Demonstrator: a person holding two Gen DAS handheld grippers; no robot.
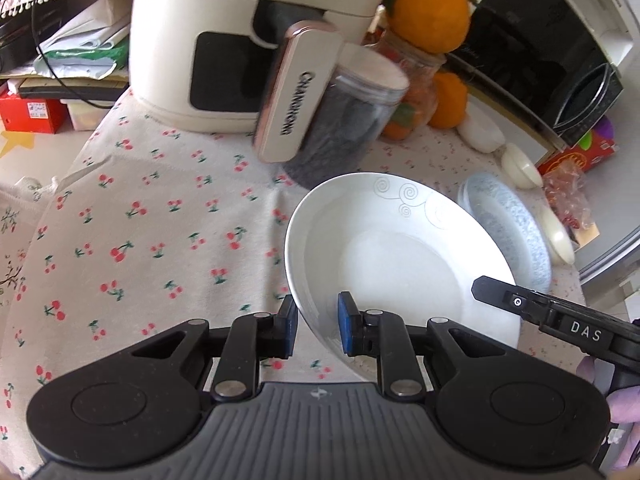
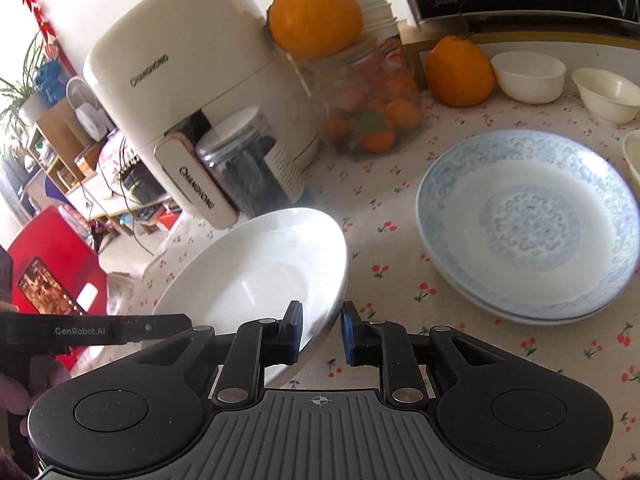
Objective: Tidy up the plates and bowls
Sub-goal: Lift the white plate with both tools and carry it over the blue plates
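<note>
A white plate (image 1: pixel 400 256) with grey swirl marks is held tilted above the cherry-print tablecloth. My left gripper (image 1: pixel 318 326) is shut on its near left rim. My right gripper (image 2: pixel 320 334) is shut on its opposite rim; the same white plate (image 2: pixel 256 272) fills the lower left of the right wrist view. A blue-patterned plate (image 2: pixel 528 224) sits on top of another plate on the cloth to the right, also in the left wrist view (image 1: pixel 504 224). Small cream bowls (image 2: pixel 528 76) stand beyond it.
A cream air fryer (image 1: pixel 248 40) stands at the back with its drawer handle (image 1: pixel 296 92) sticking out over a dark jar (image 1: pixel 348 120). Oranges (image 2: pixel 316 16) and a glass jar (image 2: pixel 368 100) sit beside it. A microwave (image 1: pixel 532 52) is at the right rear.
</note>
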